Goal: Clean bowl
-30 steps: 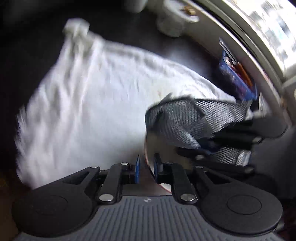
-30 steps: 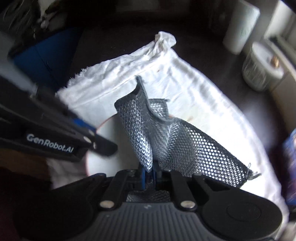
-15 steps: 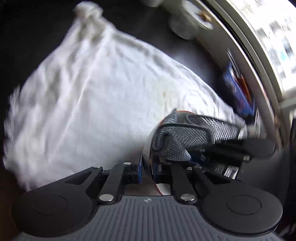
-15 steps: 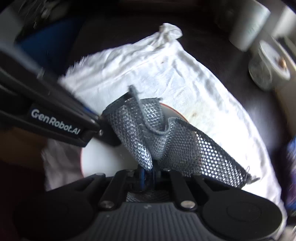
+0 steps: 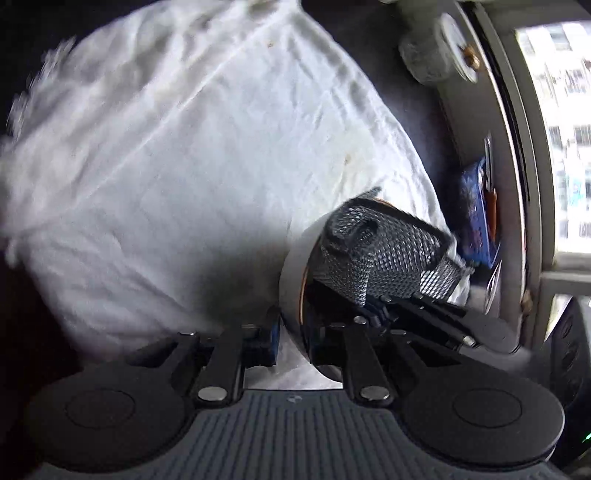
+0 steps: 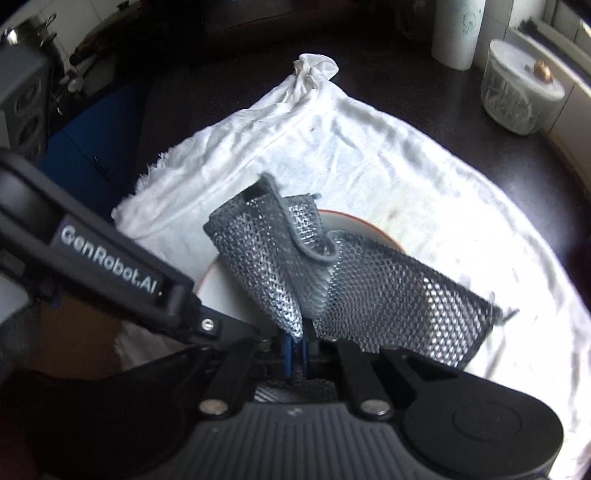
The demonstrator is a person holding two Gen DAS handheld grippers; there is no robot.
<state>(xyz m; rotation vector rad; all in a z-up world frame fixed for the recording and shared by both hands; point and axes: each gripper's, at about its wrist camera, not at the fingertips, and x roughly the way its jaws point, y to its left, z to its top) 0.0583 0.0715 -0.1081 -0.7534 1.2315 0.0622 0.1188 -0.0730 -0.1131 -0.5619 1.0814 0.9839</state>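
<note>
A white bowl with an orange rim [image 5: 293, 280] is tilted on its side; my left gripper [image 5: 293, 336] is shut on its wall. The bowl also shows in the right wrist view [image 6: 229, 291], mostly covered. My right gripper [image 6: 295, 350] is shut on a grey mesh scrubbing cloth [image 6: 332, 288], which is pressed into the bowl's opening. The cloth shows in the left wrist view [image 5: 376, 254] filling the bowl's mouth. The left gripper's black body [image 6: 110, 273] crosses the right wrist view at the left.
A white towel [image 6: 388, 166] is spread over the dark counter [image 6: 369, 70]. A lidded glass jar [image 6: 517, 99] and a paper towel roll [image 6: 456, 33] stand at the back right. A blue packet [image 5: 476, 218] lies by the window sill.
The bowl has tipped further onto its side in my left gripper. The mesh cloth has pushed deeper into the bowl and shifted across its inside.
</note>
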